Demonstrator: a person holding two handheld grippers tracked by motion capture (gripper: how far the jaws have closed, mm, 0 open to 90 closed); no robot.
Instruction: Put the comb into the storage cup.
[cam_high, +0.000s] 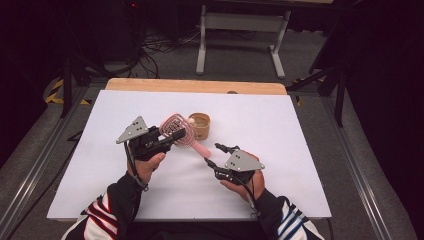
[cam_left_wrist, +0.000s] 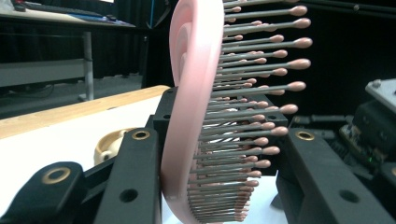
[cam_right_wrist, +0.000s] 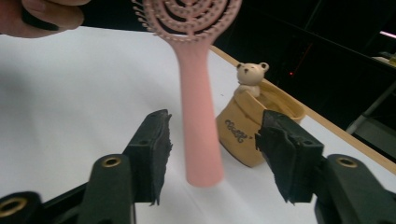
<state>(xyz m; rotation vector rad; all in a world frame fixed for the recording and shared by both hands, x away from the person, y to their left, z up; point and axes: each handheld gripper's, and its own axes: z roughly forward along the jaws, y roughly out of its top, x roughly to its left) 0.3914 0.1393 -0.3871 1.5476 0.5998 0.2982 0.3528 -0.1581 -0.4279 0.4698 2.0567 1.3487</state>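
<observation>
A pink hairbrush (cam_high: 176, 129) with a round openwork head hangs above the white table top (cam_high: 300, 130). My left gripper (cam_high: 172, 136) is shut on its head: the pink back (cam_left_wrist: 187, 93) lies against one jaw, the bristle tips toward the other. The handle (cam_right_wrist: 198, 116) points at my right gripper (cam_high: 212, 153), whose jaws stand open on either side of the handle's end without touching it. A tan cup (cam_high: 201, 127) with a small bear figure (cam_right_wrist: 252, 74) on its rim stands just behind the brush.
The white board lies on a wooden table whose far edge (cam_high: 195, 86) shows. Beyond it stand a grey table frame (cam_high: 240, 30) and floor cables (cam_high: 150, 50). Metal rails (cam_high: 360, 160) run along both sides.
</observation>
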